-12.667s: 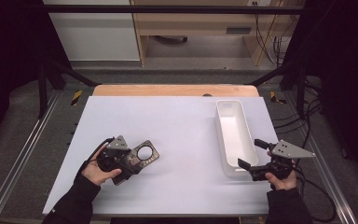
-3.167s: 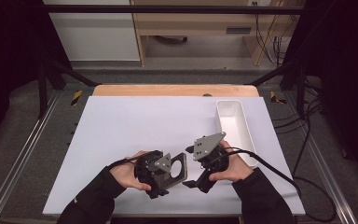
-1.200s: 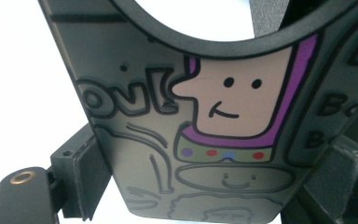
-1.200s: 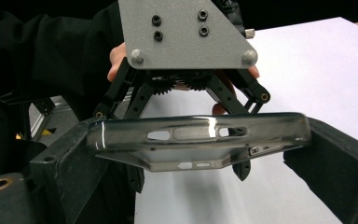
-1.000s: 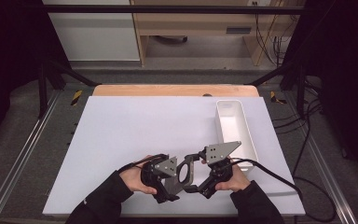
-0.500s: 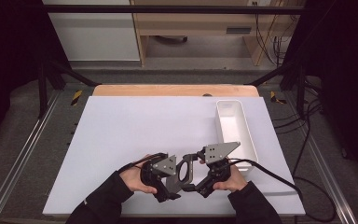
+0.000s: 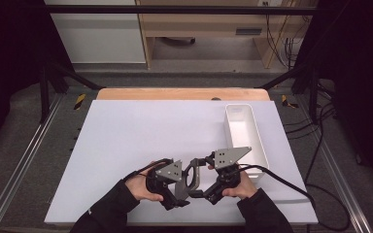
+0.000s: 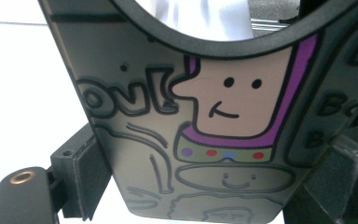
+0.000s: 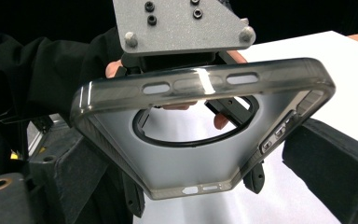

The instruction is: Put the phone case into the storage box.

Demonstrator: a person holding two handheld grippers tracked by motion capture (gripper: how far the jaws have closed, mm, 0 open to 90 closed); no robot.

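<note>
Phone case (image 9: 200,135) clamped in left jaws, between right jaws

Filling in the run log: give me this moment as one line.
object: phone case, lifted between grippers | left gripper: shut on it | right gripper: jaws astride its end, grip unclear | white bin: right, untouched

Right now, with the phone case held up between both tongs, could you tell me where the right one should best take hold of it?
Probably on the long side rails of the phone case, below the round cutout, coming from its bottom end, as the right tongs already face. The rails there are straight and roughly parallel, and the black pads stand just outside them. The left tongs grip the other end.
</note>
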